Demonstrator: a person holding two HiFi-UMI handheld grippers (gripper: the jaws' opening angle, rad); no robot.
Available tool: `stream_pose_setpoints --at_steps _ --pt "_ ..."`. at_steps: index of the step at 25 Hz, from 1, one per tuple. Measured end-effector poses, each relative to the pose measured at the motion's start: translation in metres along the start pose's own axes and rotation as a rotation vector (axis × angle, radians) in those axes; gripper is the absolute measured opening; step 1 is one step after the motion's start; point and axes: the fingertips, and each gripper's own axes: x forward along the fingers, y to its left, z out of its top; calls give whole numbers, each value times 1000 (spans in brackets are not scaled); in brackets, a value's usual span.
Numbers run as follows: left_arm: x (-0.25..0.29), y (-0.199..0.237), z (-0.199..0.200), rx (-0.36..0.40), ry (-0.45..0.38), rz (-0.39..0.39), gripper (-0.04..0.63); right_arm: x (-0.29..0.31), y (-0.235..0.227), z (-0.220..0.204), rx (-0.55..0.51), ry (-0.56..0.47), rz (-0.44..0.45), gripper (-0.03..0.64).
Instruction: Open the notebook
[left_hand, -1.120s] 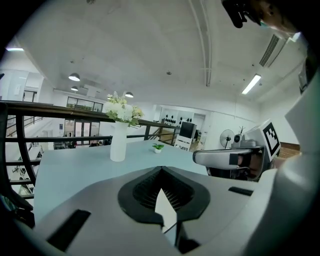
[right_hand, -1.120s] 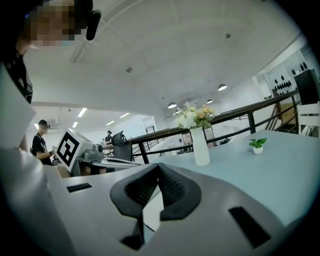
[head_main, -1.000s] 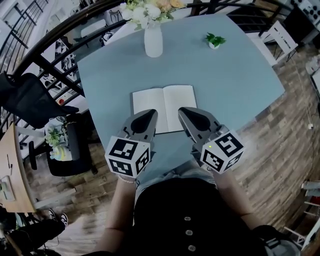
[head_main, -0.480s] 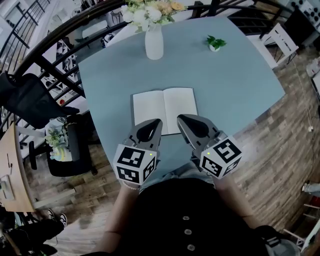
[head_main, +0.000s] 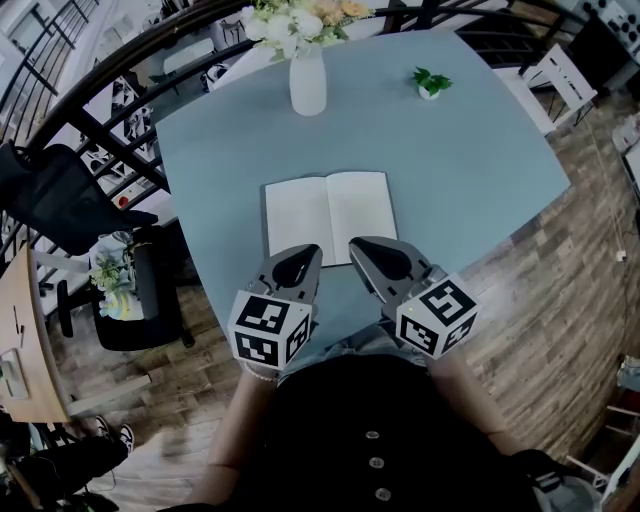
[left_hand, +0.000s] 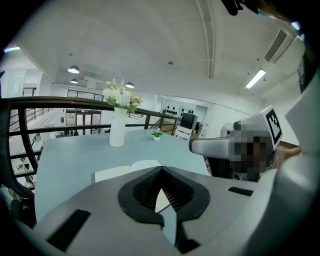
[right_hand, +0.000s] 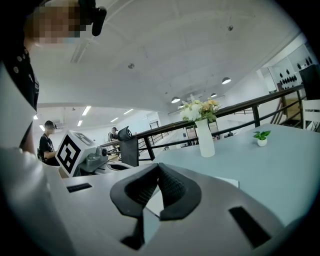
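Lying on bench: a thin white paper notebook (head_main: 327, 218) is spread open and flat, with two blank rectangular pages either side of a centre crease, near the middle of the smooth, matte pale-blue bench (head_main: 460, 160).
Left claw: the grey moulded-plastic left claw (head_main: 306, 252) has black ribbed pads. Its jaws are closed tip to tip with nothing between them. Its pointed tip sits over the left page's near edge; whether it touches cannot be told.
Right claw: the right claw (head_main: 354, 244) has the same grey shell and ribbed pads, also closed and empty, over the right page's near edge.
Marker cube: a white cube (head_main: 268, 328) printed with black squares sits at the rear of each claw.
Far side: a tall, smooth white vase (head_main: 307, 82) holds pale flowers (head_main: 300, 20), and a small green plant (head_main: 431, 80) stands well apart from it.
Surroundings: a black metal railing (head_main: 95, 135) and a wood-block floor (head_main: 560, 300).
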Motion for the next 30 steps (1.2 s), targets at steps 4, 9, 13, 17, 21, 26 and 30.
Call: stream_pose_setpoints --at_steps 4,9,13,17,21,26,30 --pt "0 1 -5 -16 15 0 17 1 -3 -6 10 11 -19 5" --pt "0 0 -4 -16 5 -5 17 1 -1 -9 12 21 -14 5" --pt "0 -2 -3 -20 0 -13 17 0 1 -10 8 21 -15 5" --pt "0 -4 -3 -19 5 -16 17 -1 0 -8 8 9 -30 5" --pt "0 -5 -5 0 17 -17 17 0 2 -10 14 14 -23 5" --pt "1 -4 -6 6 24 -11 17 1 3 -13 16 21 -14 5" --pt "1 -1 -8 10 29 4 16 2 4 -12 25 20 -7 5"
